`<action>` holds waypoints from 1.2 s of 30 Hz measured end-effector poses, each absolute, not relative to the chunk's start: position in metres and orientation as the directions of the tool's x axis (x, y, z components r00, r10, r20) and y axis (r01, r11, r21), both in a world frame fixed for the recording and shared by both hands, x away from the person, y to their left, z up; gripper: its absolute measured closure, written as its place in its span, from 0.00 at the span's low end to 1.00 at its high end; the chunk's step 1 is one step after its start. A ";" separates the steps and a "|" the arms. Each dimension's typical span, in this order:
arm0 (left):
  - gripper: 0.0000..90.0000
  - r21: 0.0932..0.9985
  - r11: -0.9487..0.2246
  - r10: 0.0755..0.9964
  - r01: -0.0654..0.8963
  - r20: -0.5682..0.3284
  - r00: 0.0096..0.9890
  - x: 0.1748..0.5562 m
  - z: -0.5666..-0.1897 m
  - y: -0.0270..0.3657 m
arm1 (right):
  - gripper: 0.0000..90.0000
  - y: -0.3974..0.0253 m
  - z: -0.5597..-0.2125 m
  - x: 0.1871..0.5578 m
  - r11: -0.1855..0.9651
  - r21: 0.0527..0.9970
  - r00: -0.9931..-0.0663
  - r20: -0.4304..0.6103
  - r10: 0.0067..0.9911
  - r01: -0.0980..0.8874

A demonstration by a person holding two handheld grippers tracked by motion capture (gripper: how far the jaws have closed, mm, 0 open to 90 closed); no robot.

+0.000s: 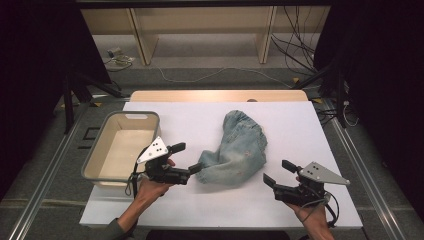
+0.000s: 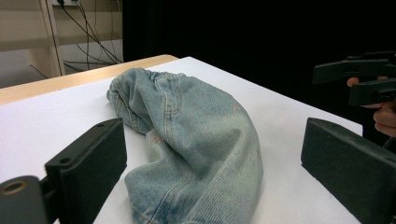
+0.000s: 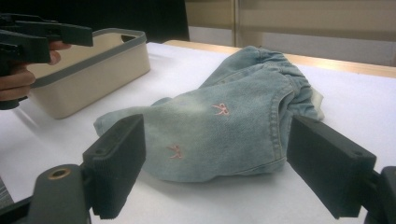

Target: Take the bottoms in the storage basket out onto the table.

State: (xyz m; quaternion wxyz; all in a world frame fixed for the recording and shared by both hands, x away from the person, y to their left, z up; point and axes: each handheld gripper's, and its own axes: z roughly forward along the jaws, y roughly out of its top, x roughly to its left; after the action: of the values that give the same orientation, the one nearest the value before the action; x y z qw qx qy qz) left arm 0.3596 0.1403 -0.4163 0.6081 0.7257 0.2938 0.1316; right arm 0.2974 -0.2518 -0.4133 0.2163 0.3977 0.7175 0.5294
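Note:
A pair of small light-blue jeans [image 1: 239,149] lies crumpled on the white table [image 1: 295,130], its leg end pointing to the lower left. In the right gripper view the jeans [image 3: 224,126] show small pink bows. My left gripper [image 1: 186,157] is open just left of the leg end, one jaw close to the cloth. From its own camera the jeans [image 2: 196,140] lie between the spread jaws. My right gripper [image 1: 279,172] is open, a short way right of the jeans and clear of them. Nothing is held.
A beige tub with a grey rim [image 1: 102,150] stands empty at the table's left edge, right behind my left hand; the tub [image 3: 93,70] also appears in the right gripper view. Bare wood [image 1: 215,95] edges the far side. Cables and stands lie on the floor beyond.

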 end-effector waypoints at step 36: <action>0.03 0.959 -0.132 0.600 0.250 -0.124 0.790 0.341 -0.428 0.160 | 0.23 -0.249 -0.415 0.297 0.148 0.933 -0.609 0.089 0.788 0.328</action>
State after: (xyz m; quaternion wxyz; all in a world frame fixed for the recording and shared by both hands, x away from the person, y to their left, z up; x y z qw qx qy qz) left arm 0.3412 0.1596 -0.4277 0.5926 0.7376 0.2882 0.1478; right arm 0.2965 -0.2487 -0.4151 0.2181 0.3844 0.7256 0.5273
